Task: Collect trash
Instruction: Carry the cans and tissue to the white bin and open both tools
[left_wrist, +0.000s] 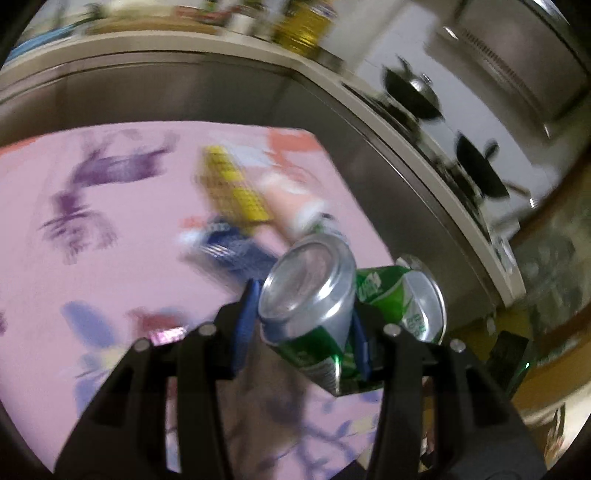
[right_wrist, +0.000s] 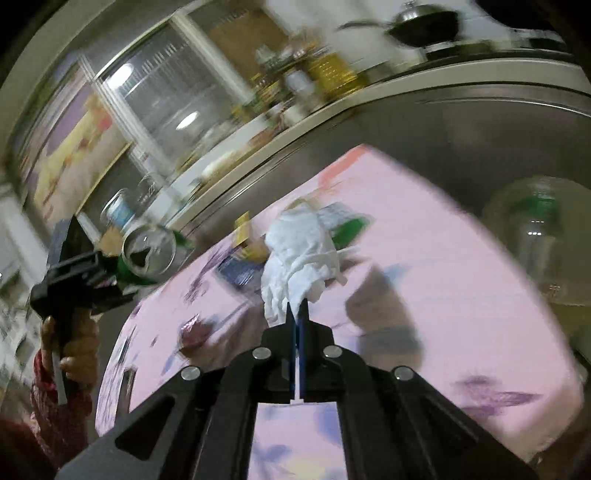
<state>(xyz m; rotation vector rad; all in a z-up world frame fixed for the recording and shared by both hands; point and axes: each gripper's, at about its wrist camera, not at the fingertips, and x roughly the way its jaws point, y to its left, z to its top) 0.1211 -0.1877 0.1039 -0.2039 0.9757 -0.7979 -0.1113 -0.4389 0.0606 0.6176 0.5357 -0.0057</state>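
Two crushed green aluminium cans (left_wrist: 310, 306) fill the clamping left gripper (left_wrist: 301, 325); the right gripper (right_wrist: 297, 310) pinches one crumpled white tissue (right_wrist: 299, 254), blurred wrappers (left_wrist: 236, 192) at twelve o'clock on the pink tabletop (left_wrist: 110, 229).

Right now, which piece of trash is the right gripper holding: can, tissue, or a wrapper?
The crumpled white tissue, pinched at its lower edge by the shut right gripper. The crushed green can sits in the left gripper; the wrappers lie on the pink tablecloth.

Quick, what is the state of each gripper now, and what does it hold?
Left gripper: closed on a crushed green can.
Right gripper: shut, pinching a white tissue.
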